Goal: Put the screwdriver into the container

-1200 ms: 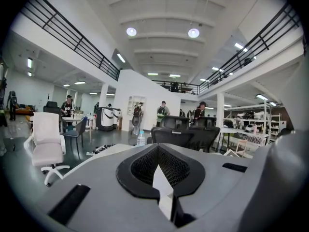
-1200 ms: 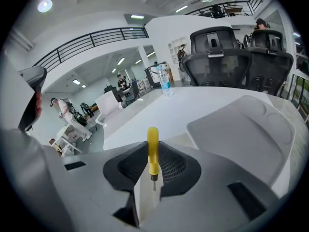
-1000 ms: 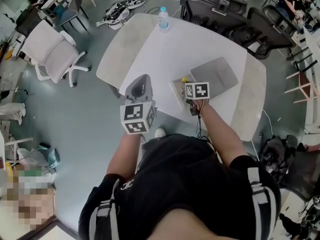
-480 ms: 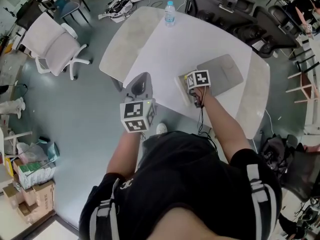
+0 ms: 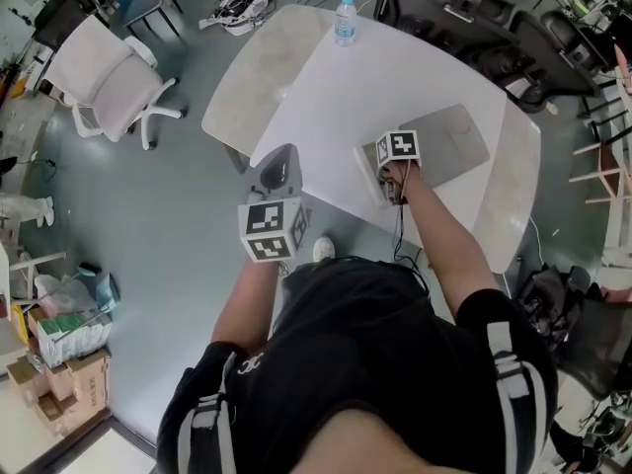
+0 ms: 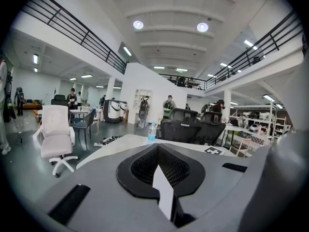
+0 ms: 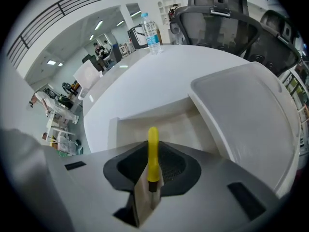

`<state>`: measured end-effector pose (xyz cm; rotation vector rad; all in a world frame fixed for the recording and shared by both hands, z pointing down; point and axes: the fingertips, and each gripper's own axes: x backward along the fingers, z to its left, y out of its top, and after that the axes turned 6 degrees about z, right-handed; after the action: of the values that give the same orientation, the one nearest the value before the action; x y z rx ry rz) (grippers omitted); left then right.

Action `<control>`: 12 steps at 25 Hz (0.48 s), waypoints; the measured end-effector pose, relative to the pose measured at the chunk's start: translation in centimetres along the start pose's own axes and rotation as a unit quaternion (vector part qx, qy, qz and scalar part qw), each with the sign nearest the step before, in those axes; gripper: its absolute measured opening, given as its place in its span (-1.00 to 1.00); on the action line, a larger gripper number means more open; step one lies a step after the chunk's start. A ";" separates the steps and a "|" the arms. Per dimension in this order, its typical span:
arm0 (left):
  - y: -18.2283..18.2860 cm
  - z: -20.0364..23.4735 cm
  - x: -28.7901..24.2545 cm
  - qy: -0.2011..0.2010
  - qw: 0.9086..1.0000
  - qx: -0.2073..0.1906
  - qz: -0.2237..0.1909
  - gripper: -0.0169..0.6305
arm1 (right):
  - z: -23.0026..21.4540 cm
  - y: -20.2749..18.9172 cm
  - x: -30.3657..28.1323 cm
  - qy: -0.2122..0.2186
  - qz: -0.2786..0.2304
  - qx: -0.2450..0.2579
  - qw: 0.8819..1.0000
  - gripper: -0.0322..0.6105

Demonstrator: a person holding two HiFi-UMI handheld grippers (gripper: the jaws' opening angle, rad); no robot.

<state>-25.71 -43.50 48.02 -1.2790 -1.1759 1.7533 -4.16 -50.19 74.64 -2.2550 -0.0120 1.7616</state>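
the right tool (image 7: 148, 185) is clenched on a yellow-handled screwdriver (image 7: 152, 151), held just above the open beige container (image 7: 145, 116) at the near edge of the white surface (image 7: 145, 76). a grey tray (image 7: 246, 115) lies touching the container's right side. a water bottle (image 7: 150, 33) stands at the far edge, its label too small to read, with black chairs (image 7: 217, 18) behind. the left tool (image 6: 161, 182), jaws together and empty, hangs off the near left edge.
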 end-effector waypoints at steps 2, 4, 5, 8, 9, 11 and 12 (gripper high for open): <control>-0.2 0.3 0.0 0.000 1.000 0.000 0.002 -0.94 | -0.1 -0.1 -0.4 -0.001 0.003 -0.006 1.000 -0.70; -0.4 0.5 -0.1 0.000 1.000 0.000 0.003 -0.94 | -0.2 -0.2 -0.8 -0.003 0.003 -0.012 1.000 -0.70; -0.4 0.5 -0.2 0.000 1.000 0.000 0.004 -0.94 | -0.2 -0.2 -1.0 -0.004 0.003 -0.014 1.000 -0.70; -0.5 0.4 -0.4 -0.005 1.000 -0.002 0.008 -0.94 | -0.3 -0.2 -1.2 -0.013 0.002 -0.014 1.000 -0.70; -0.5 0.4 -0.5 -0.007 1.000 -0.003 0.009 -0.94 | -0.3 -0.2 -1.3 -0.016 0.001 -0.013 1.000 -0.70; -0.6 0.3 -0.7 -0.011 1.000 -0.006 0.012 -0.94 | -0.1 -0.2 -1.2 -0.019 -0.004 -0.009 1.000 -0.70; -0.7 0.3 -0.7 -0.013 1.000 -0.007 0.013 -0.94 | 0.1 -0.2 -1.2 -0.018 -0.008 -0.009 1.000 -0.68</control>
<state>-25.76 -43.97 48.92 -1.2894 -1.1922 1.7881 -4.49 -50.16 75.78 -2.2291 -0.0526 1.8001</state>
